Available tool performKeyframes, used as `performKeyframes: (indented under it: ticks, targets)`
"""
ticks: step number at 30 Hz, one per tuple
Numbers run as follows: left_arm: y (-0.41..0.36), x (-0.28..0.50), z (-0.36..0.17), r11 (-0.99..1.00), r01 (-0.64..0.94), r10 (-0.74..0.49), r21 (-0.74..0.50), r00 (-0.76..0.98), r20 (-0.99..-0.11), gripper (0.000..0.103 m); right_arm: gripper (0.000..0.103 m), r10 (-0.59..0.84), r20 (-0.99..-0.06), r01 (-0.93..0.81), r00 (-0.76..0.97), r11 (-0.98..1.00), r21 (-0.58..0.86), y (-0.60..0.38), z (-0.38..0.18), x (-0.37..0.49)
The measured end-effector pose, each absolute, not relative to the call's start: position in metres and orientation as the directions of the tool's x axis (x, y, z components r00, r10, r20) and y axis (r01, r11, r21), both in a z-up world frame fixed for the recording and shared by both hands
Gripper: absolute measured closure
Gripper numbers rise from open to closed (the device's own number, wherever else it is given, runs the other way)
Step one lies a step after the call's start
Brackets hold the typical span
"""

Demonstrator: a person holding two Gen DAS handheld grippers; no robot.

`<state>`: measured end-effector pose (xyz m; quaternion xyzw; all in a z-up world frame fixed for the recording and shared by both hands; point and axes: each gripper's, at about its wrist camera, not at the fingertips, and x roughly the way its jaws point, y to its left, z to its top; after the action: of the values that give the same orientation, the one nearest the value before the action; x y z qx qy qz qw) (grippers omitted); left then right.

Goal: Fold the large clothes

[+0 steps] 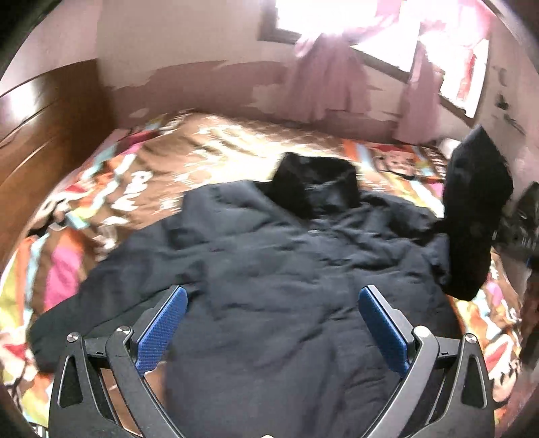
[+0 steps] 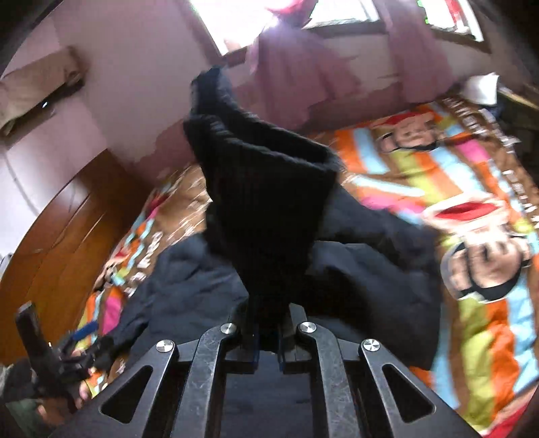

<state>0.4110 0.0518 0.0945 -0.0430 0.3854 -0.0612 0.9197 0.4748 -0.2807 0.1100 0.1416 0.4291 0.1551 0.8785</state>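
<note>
Wooden wardrobe [image 1: 40, 141] stands along the left edge of the bed [image 1: 111, 188]. The bed carries a loud cartoon-print cover, striped orange, blue, pink and lime over brown.

Left gripper [image 1: 271, 323]: jaws spread wide, blue pads well apart, nothing between them. It hangs above the near edge of the bed, looking down on the coat. In the right wrist view it shows low at the left, held in a person's hand [image 2: 81, 387].

Dark navy coat [image 1: 269, 269] lies spread over the middle of the bed, creased, reaching from the near edge towards the centre. One sleeve [image 1: 84, 313] trails out towards the near left corner. A black collar or hood piece [image 1: 316, 185] sits bunched at the coat's far end.

Right gripper [image 2: 267, 333]: jaws clenched on a black ribbed-knit cuff [image 2: 266, 188], fabric pinched between the pads and standing up off the bed in a flared tube. From the left wrist view the same raised sleeve [image 1: 471, 215] hangs in the air near the right edge of the bed, its lower end joined to the coat.

Behind the far edge, pink curtains [image 1: 323, 84] hang under bright windows [image 1: 337, 17]; wall paint is patchy. Frames are motion-blurred.
</note>
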Motion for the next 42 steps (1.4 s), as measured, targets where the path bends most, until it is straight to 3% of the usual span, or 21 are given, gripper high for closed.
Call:
performKeyframes:
  ticks: [6,13,16,19,20,24,28,31,36,38,42]
  targets:
    - [0.079,0.416,0.066,0.997,0.002,-0.059,-0.075,0.639,-0.767,0.003,0.096,0.498,-0.721,-0.219,0.482,0.865,0.452,-0.219,0.019,0.483]
    - [0.055,0.451,0.022,0.977,0.159,-0.211,-0.141,0.656,-0.725,0.003,0.094,0.461,-0.788,-0.241,0.407,0.887,0.394,-0.194,-0.061,0.49]
    - [0.05,0.463,0.011,0.939,0.19,-0.341,-0.287,0.619,-0.707,0.003,0.092,0.445,-0.811,-0.229,0.38,0.895,0.384,-0.197,-0.077,0.49]
    - [0.056,0.468,0.002,0.892,0.13,-0.415,-0.433,0.612,-0.673,0.003,0.082,0.46,-0.804,-0.26,0.376,0.885,0.385,-0.192,-0.075,0.487]
    - [0.056,0.471,-0.002,0.88,0.106,-0.425,-0.462,0.608,-0.67,0.003,0.075,0.469,-0.801,-0.277,0.373,0.88,0.386,-0.191,-0.074,0.485]
    - [0.051,0.487,-0.015,0.861,0.034,-0.43,-0.508,0.583,-0.689,0.003,0.052,0.49,-0.799,-0.369,0.349,0.856,0.363,-0.178,-0.071,0.461]
    - [0.032,0.496,-0.025,0.905,0.026,-0.363,-0.425,0.567,-0.739,0.003,0.048,0.477,-0.804,-0.445,0.354,0.842,0.304,-0.182,-0.063,0.435]
    - [0.016,0.489,-0.034,0.927,0.017,-0.325,-0.375,0.538,-0.778,0.003,0.038,0.464,-0.805,-0.485,0.369,0.835,0.259,-0.192,-0.055,0.419]
    - [-0.003,0.466,-0.035,0.911,0.033,-0.376,-0.41,0.475,-0.796,0.004,0.028,0.428,-0.808,-0.504,0.406,0.842,0.192,-0.217,-0.048,0.403]
    - [-0.013,0.459,-0.036,0.901,0.05,-0.406,-0.431,0.449,-0.796,0.004,0.019,0.395,-0.801,-0.503,0.45,0.853,0.139,-0.235,-0.044,0.397]
    - [-0.028,0.463,-0.043,0.891,0.048,-0.428,-0.451,0.421,-0.8,0.009,0.017,0.336,-0.787,-0.435,0.518,0.895,0.096,-0.27,-0.038,0.393]
